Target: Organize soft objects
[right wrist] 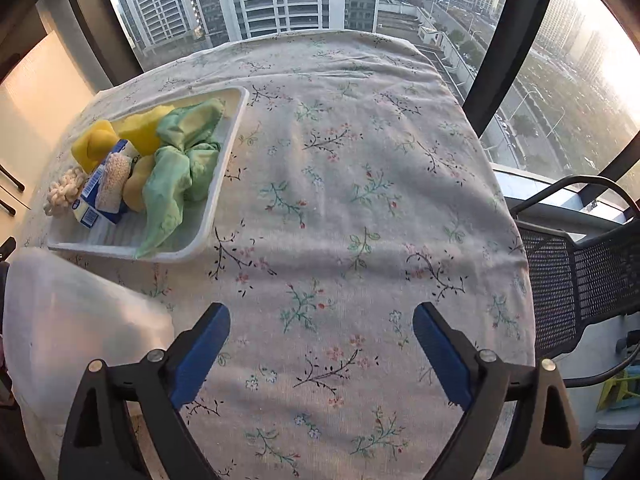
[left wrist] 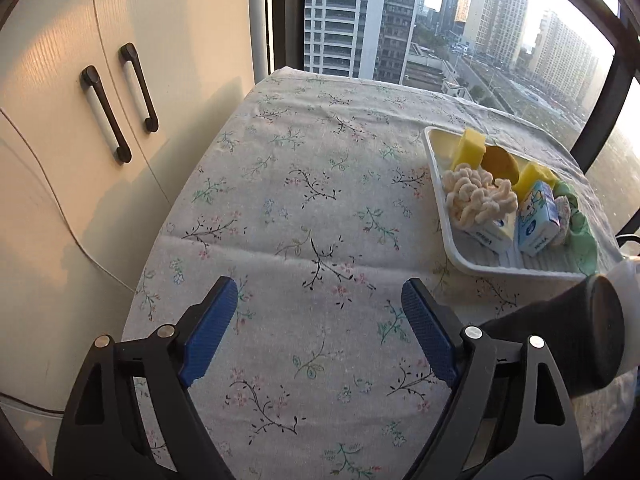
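A white tray (left wrist: 438, 184) sits on the floral tablecloth, at the right in the left wrist view and at the left (right wrist: 230, 136) in the right wrist view. It holds yellow sponges (left wrist: 470, 148) (right wrist: 140, 128), a cream chenille scrubber (left wrist: 476, 196) (right wrist: 64, 190), two small blue-and-white tissue packs (left wrist: 536, 220) (right wrist: 94, 188) and a crumpled green cloth (left wrist: 580, 236) (right wrist: 180, 168). My left gripper (left wrist: 320, 304) is open and empty, low over the cloth to the left of the tray. My right gripper (right wrist: 322, 330) is open and empty, to the right of the tray.
The floral tablecloth (right wrist: 352, 184) covers the table. White cabinet doors with dark handles (left wrist: 106, 112) stand at the left. A window with a dark frame (right wrist: 504, 40) runs behind the table. A black mesh chair (right wrist: 580, 280) stands at the right edge. The other gripper's black body (left wrist: 576, 336) shows at the lower right.
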The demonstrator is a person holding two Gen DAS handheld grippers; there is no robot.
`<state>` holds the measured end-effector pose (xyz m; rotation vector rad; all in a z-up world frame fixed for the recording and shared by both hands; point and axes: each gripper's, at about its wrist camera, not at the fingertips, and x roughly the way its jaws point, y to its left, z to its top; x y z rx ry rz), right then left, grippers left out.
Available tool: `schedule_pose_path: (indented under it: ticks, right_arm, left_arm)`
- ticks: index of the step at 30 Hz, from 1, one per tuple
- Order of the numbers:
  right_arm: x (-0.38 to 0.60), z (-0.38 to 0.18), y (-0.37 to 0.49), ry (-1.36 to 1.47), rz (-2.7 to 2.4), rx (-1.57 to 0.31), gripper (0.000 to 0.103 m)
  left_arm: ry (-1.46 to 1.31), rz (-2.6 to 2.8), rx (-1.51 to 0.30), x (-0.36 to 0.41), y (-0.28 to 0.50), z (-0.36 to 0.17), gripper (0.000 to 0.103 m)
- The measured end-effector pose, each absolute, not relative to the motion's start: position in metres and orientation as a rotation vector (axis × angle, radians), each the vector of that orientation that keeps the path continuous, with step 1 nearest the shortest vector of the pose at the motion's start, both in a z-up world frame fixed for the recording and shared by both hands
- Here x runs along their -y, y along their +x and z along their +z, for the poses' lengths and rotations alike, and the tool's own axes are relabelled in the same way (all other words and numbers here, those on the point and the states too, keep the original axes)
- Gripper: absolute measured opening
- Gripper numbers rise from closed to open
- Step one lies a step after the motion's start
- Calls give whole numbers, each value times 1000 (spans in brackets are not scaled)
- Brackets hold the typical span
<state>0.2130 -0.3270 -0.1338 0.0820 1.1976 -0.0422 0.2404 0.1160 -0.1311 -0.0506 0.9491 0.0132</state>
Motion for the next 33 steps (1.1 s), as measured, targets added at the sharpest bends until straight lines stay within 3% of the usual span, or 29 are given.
schedule_pose_path:
  ticks: [9, 15, 18, 33]
  right_arm:
    - [292, -145, 116, 240, 78, -1210, 103]
    - [255, -135, 64, 209, 52, -1180, 103]
    - [239, -117, 43, 180, 10, -1139, 103]
    - [172, -6, -1, 12, -45, -941, 103]
  left_arm:
    - [23, -31, -967, -92, 136, -149, 88]
    - [7, -86, -919, -65, 76, -115, 98]
    - [46, -66, -878, -50, 54, -91, 102]
    - [167, -22, -692, -7, 1, 4, 102]
